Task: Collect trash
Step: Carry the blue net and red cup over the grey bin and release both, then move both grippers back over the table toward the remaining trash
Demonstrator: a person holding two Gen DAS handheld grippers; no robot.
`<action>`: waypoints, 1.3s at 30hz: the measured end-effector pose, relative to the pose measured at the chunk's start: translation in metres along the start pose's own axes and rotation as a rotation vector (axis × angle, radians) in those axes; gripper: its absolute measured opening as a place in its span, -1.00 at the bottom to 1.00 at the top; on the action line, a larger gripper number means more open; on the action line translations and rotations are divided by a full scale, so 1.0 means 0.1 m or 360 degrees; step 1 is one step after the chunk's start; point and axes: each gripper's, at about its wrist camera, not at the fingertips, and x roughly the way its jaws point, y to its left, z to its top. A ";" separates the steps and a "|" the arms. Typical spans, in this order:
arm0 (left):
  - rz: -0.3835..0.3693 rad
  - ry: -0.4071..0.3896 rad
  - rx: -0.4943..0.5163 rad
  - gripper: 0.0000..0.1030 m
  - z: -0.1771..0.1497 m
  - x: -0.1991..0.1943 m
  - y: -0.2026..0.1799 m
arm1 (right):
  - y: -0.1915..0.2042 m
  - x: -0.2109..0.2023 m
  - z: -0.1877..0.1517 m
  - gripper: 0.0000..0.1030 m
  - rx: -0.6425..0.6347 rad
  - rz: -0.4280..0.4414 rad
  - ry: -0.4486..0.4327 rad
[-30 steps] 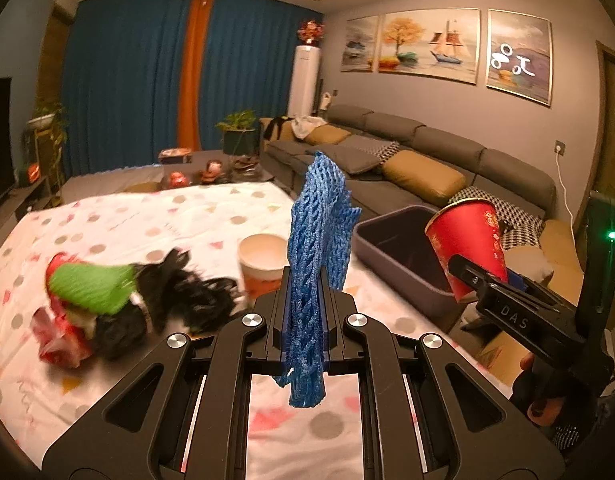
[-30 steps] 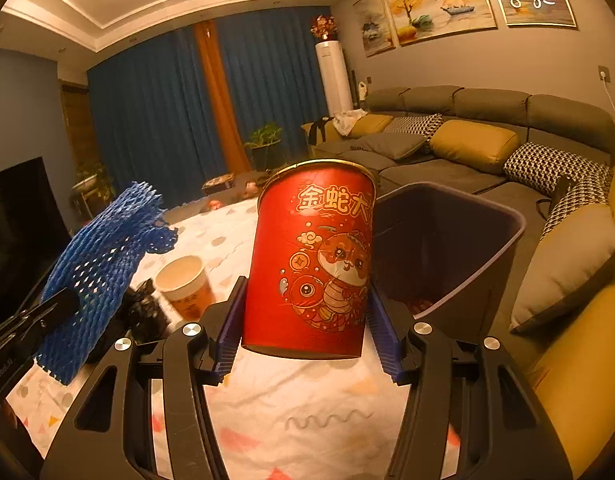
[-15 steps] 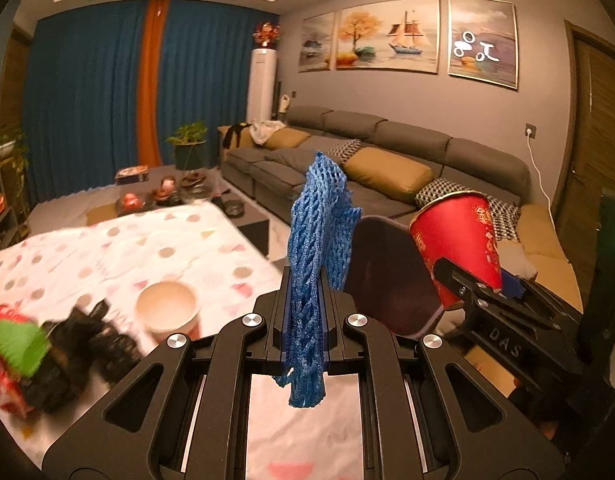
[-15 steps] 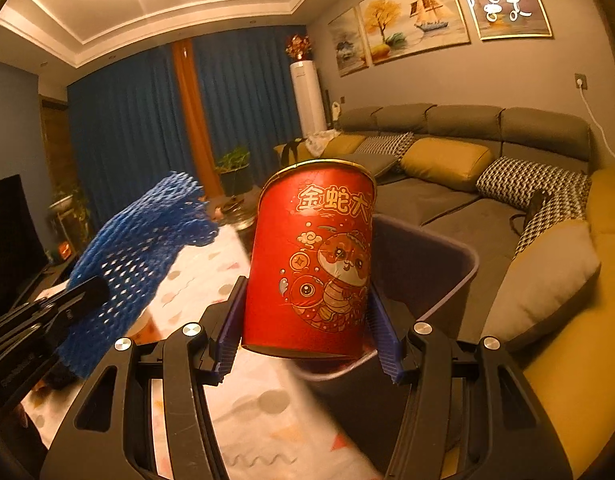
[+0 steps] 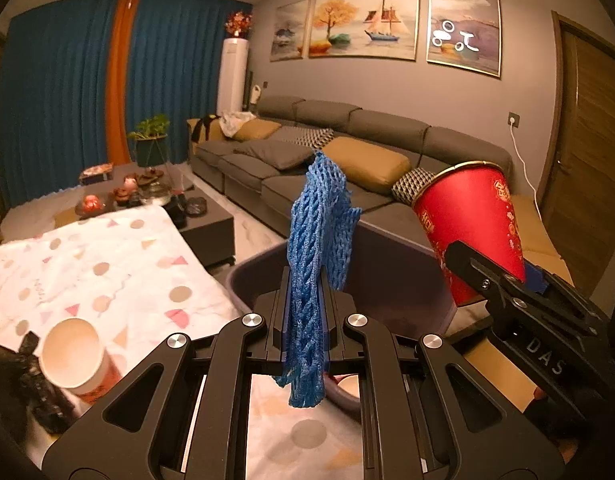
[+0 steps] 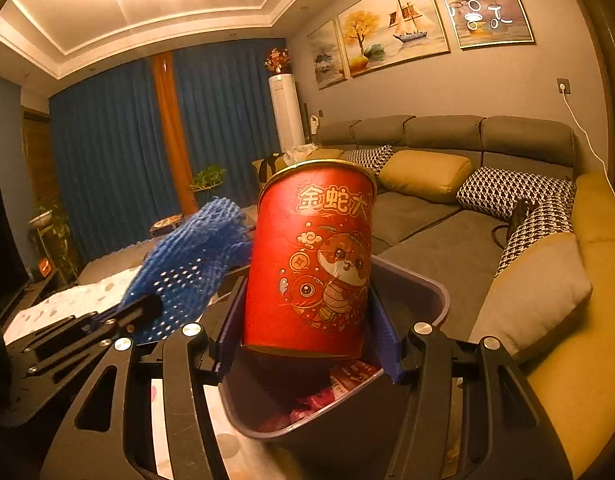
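Two grippers clamped — blue foam net [image 5: 307, 280], red cup [image 6: 311, 260], over bin [image 6: 427, 300]

A grey sofa [image 5: 347, 148] runs along the grey wall under three paintings [image 5: 363, 24]. Left of the sofa hang blue curtains [image 5: 55, 92]; a dark coffee table [image 5: 203, 220] stands before it.

The left gripper [image 5: 305, 312] pinches a blue foam net [image 5: 313, 256] upright, just in front of the dark bin [image 5: 259, 272]. Right of the bin, the right gripper [image 5: 503, 276] clamps a tilted red paper cup [image 5: 471, 220]. Left of the bin, a white paper cup [image 5: 73, 352] stands on the dotted tablecloth [image 5: 107, 264].
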 end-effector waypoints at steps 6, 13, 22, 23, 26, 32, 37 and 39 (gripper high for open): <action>-0.0039 0.0052 -0.0006 -0.80 -0.06 0.23 0.00 | 0.03 0.11 -0.04 0.08 -0.0008 0.0005 0.0019; -0.0082 0.0105 -0.0040 -0.80 -0.09 0.42 0.01 | -0.02 0.25 -0.05 0.08 0.0015 0.0004 0.0051; -0.0131 0.0159 -0.0028 -0.79 -0.19 0.57 -0.07 | -0.08 0.34 -0.05 0.08 0.0044 -0.0009 0.0075; -0.0137 0.0164 -0.0035 -0.79 -0.19 0.58 -0.07 | -0.07 0.35 -0.05 0.08 0.0044 -0.0010 0.0077; -0.0161 0.0173 -0.0049 -0.64 -0.19 0.61 -0.04 | -0.05 0.38 -0.05 0.09 0.0045 -0.0005 0.0082; -0.0116 0.0142 -0.0117 0.52 -0.24 0.52 0.14 | -0.06 0.43 -0.04 0.10 0.0059 -0.0001 0.0098; 0.0028 0.0123 -0.0163 0.63 -0.28 0.22 0.35 | -0.03 0.48 -0.06 0.11 0.0061 0.0002 0.0112; 0.0080 0.0060 -0.0152 0.70 -0.28 0.00 0.39 | 0.01 0.49 -0.08 0.13 0.0047 -0.0006 0.0112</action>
